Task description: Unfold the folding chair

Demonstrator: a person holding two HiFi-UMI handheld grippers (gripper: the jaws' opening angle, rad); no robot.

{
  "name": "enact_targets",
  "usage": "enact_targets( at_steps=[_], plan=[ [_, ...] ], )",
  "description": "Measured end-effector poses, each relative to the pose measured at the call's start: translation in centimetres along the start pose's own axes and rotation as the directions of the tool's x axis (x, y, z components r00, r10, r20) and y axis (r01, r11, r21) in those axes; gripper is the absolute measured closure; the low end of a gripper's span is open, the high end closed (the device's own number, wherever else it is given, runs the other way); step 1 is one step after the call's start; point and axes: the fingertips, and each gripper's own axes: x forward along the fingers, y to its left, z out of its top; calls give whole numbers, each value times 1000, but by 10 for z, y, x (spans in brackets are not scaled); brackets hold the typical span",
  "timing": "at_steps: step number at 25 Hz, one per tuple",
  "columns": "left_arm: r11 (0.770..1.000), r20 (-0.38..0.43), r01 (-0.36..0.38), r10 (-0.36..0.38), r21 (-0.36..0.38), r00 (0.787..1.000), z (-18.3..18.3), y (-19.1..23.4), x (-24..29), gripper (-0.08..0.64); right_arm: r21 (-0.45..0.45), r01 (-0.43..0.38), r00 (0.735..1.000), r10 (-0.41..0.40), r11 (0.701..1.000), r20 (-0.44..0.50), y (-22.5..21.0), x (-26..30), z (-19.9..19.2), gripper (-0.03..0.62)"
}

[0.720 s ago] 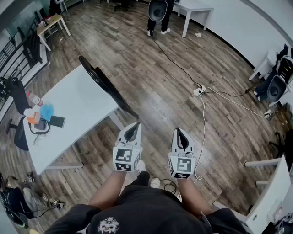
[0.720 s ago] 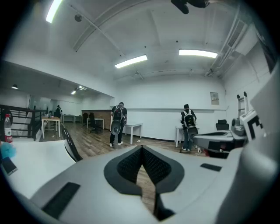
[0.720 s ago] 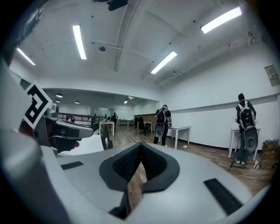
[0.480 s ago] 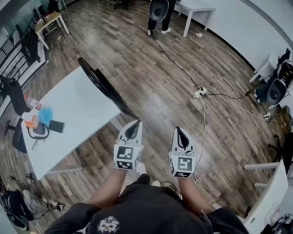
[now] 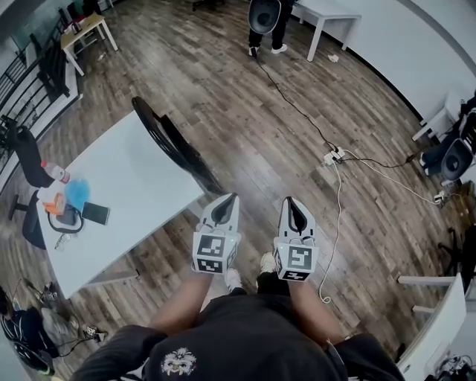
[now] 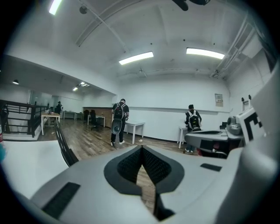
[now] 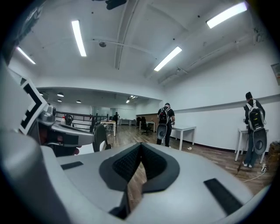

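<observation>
Open office room, wood-plank floor, white walls, strip lights on the ceiling. Both grippers are held side by side at waist height, pointing forward and slightly down. Left gripper: jaws pressed together at the tips, nothing between them; only floor shows through the slot beneath the pads. Right gripper: same, jaws closed tip to tip and empty. The folding chair is folded flat, black, leaning on the edge of a white table. It stands ahead and to the left of the left gripper; its lower end is near that gripper's tips but apart from them, no contact. From the right gripper the chair is farther off to the left, beyond the left gripper. The tabletop runs away to the left of both grippers; a phone and a blue object lie at its far left end. A cable runs across the floor just right of the right gripper, up to a power strip ahead of it. Well ahead, a person with a backpack stands near a second white table.
</observation>
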Motion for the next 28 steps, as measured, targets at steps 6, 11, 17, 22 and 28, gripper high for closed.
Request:
enact_targets(
  at_steps=[6,11,17,22,28],
  plan=[
    [998,-20,-59,59,8,998,5,20,44,555,16,-71,997,71,997,-36,-16,60,-18,577],
    [992,7,-120,120,-47,993,21,39,79,555,11,-159,987,160,987,-27,-31,120,-12,577],
    [965,12,-253,255,-62,967,38,65,128,555,-13,-285,959,284,959,-20,-44,181,-3,577],
    [934,2,-348,349,-83,937,44,87,140,555,-9,-397,917,397,918,-26,-27,207,-5,577],
    [883,-22,-455,456,-114,890,43,125,133,555,-3,-520,853,519,854,-54,13,230,-11,577]
  ],
)
